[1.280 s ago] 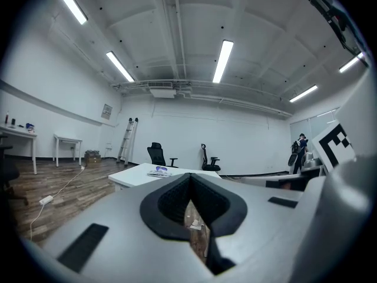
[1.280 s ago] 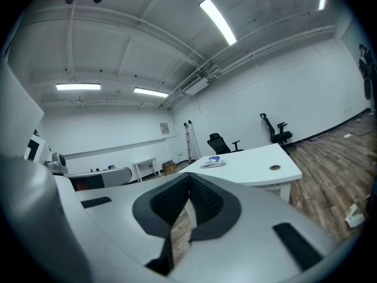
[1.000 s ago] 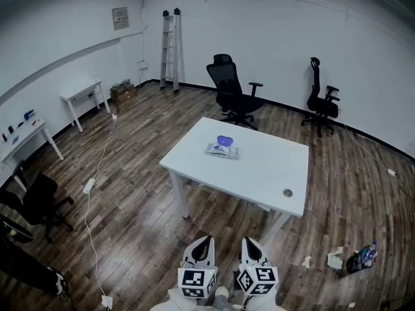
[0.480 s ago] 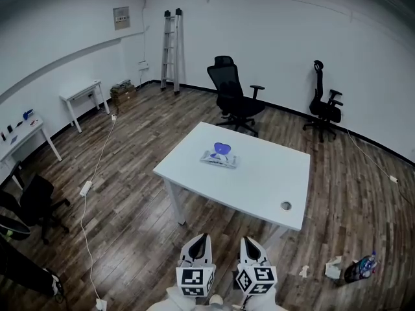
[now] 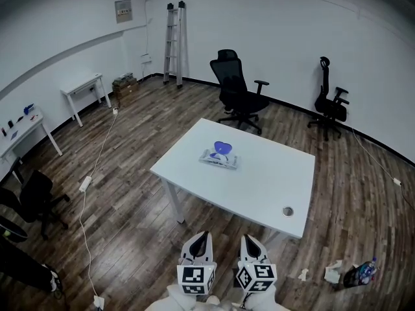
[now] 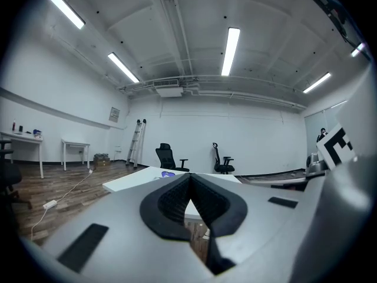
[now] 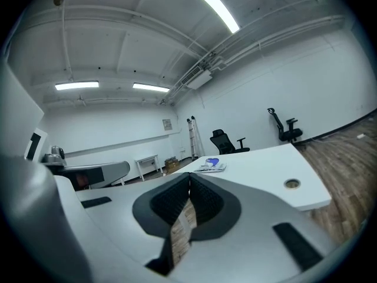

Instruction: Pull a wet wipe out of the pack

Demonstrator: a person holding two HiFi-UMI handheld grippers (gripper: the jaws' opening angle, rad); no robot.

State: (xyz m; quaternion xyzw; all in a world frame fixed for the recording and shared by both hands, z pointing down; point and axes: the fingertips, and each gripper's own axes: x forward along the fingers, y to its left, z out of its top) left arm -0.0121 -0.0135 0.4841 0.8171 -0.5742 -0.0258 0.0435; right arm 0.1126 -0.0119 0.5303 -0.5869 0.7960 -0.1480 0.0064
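Observation:
The wet wipe pack [image 5: 219, 156], flat and pale with a purple lid, lies on the far left part of the white table [image 5: 259, 177]. Both grippers are at the bottom of the head view, side by side, short of the table's near edge and well away from the pack. My left gripper [image 5: 202, 238] is shut with nothing in it, and its own view shows the pads meeting [image 6: 189, 176], the pack [image 6: 168, 174] small beyond them. My right gripper [image 5: 249, 240] is shut and empty too [image 7: 189, 176]; the pack [image 7: 212, 166] lies ahead on the table [image 7: 265, 164].
Two black office chairs [image 5: 237, 96] [image 5: 329, 102] stand behind the table, a ladder [image 5: 174, 41] leans on the back wall. A cable with a power strip [image 5: 85, 183] runs along the floor at left. A bottle [image 5: 360, 273] and crumpled paper lie at right. The table has a cable hole [image 5: 287, 210].
The table and pack have drawn nearer in the head view as both grippers move toward them together. Both stay shut.

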